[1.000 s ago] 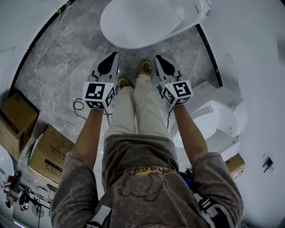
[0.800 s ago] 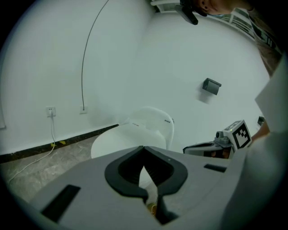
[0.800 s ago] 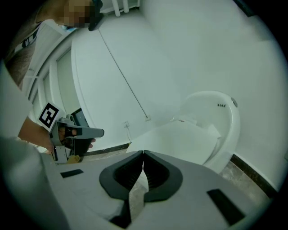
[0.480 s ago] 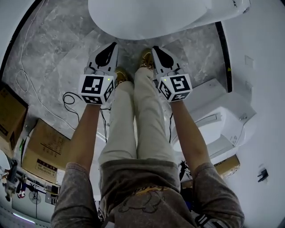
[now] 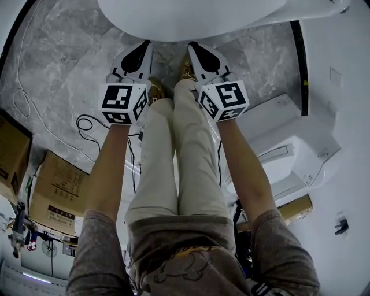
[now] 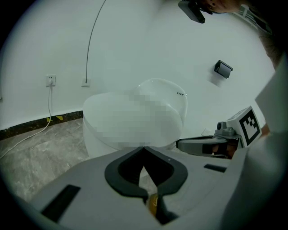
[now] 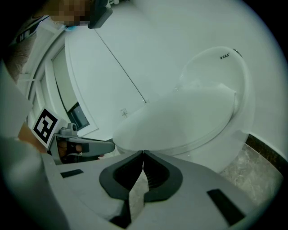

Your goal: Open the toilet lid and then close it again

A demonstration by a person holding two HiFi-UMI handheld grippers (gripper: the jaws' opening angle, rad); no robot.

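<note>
Moved: both grippers have sunk lower over the last second and drawn in toward the lid, whose front rim now fills the top of the head view.
Toilet lid: the white toilet lid (image 5: 191,17) lies shut over the bowl, straight ahead of the person.
Left gripper: the left gripper (image 5: 145,46) points at the lid's front rim with its jaws pressed together and nothing between them.
Right gripper: the right gripper (image 5: 192,46) is aimed the same way, just beside its twin, jaws likewise pressed together on nothing.
Contact: the tips are near the rim; whether either one touches it cannot be told.
In between: the person's two legs and two tan shoes (image 5: 186,70) stand between the grippers on the grey marble floor (image 5: 69,69).
Around: a second white toilet (image 5: 289,156) stands at the person's right; two cardboard boxes (image 5: 58,193) stand at the left and a third (image 5: 292,209) at the right; one black cable (image 5: 87,124) loops on the floor.
</note>
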